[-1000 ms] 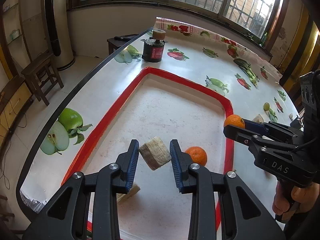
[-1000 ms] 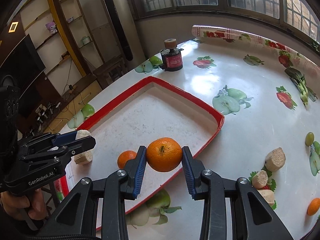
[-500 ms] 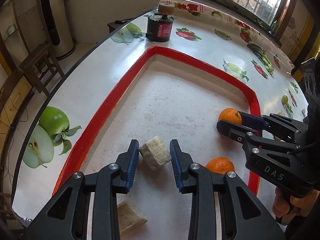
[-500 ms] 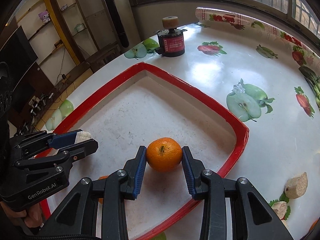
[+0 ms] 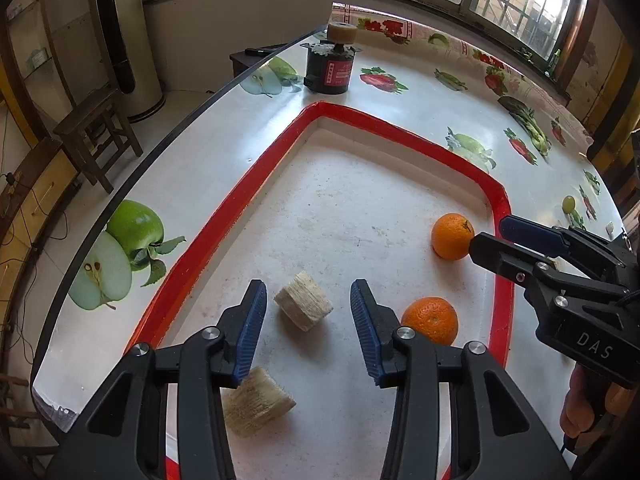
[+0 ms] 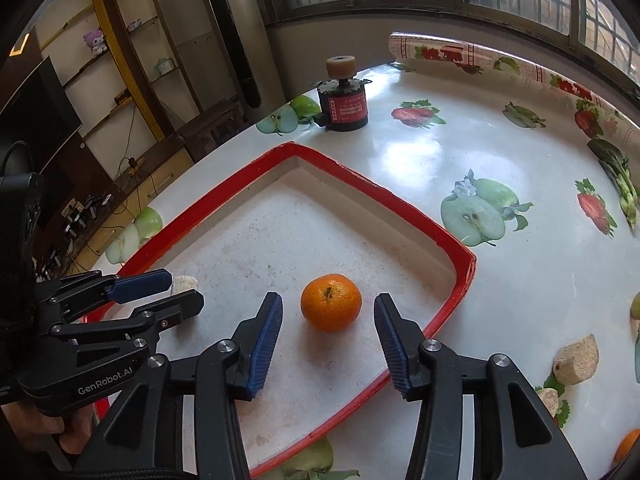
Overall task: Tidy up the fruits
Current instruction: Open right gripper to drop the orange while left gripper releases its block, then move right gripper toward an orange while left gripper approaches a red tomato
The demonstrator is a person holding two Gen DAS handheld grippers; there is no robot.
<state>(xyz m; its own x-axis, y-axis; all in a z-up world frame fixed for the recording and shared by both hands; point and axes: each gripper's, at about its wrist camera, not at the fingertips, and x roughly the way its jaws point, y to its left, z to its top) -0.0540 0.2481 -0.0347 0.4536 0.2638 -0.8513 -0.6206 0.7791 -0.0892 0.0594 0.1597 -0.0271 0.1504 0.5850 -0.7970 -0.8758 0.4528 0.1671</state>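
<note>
A white tray with a red rim (image 5: 240, 208) (image 6: 400, 200) lies on the fruit-print table. The jaws of my left gripper (image 5: 308, 286) are opening. A beige fibrous chunk (image 5: 303, 301) lies on the tray floor between them, clear of both pads. A second chunk (image 5: 256, 404) lies under the left finger. My right gripper (image 6: 328, 300) is opening too, and an orange (image 6: 331, 302) (image 5: 452, 236) rests on the tray between its pads, untouched. Another orange (image 5: 430, 320) sits beside the left gripper's right finger. Each gripper shows in the other's view (image 5: 490, 234) (image 6: 182, 288).
A black canister with a red label (image 5: 332, 72) (image 6: 346, 108) stands beyond the tray's far corner. Loose beige chunks (image 6: 576, 360) and part of an orange (image 6: 628, 444) lie on the table right of the tray. The table edge and a wooden stool (image 5: 96, 128) are at left.
Both grippers came down into the tray and their jaws spread. The chunk and the orange, gripped before, now lie loose on the tray floor.
</note>
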